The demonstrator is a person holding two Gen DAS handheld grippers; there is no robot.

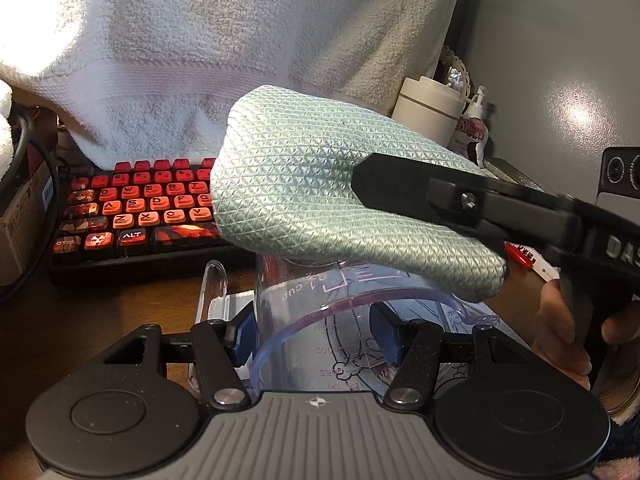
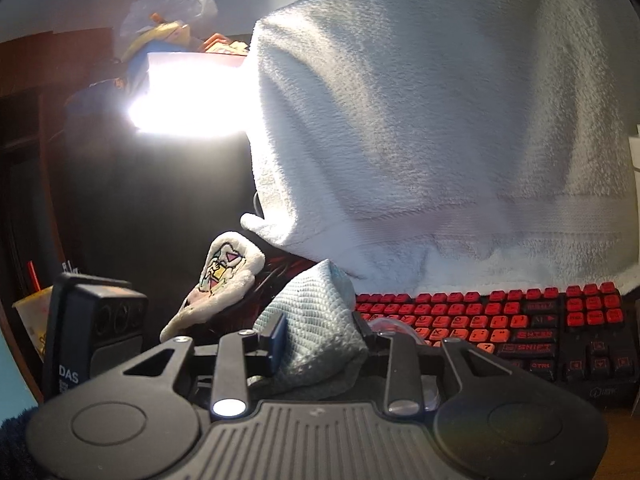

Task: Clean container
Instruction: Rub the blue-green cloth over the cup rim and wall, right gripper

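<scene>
Clear plastic, 1 measuring cup (image 1: pixel 320 320) pinched by left tongs (image 1: pixel 316 338), 1 cloth (image 2: pixel 320 332) pinched by right tongs (image 2: pixel 320 342)

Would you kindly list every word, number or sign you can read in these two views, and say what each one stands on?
"1 cup", upside down: clear measuring cup in left gripper.
Cup's other scale numbers: too blurred.
"ALT", "CTRL": red keyboard.
"SHIFT", "CTRL": same keyboard.
"DAS": right gripper's body; right gripper clamps the green cloth.
"DAS": left gripper's body.
"28": pump bottle.
</scene>
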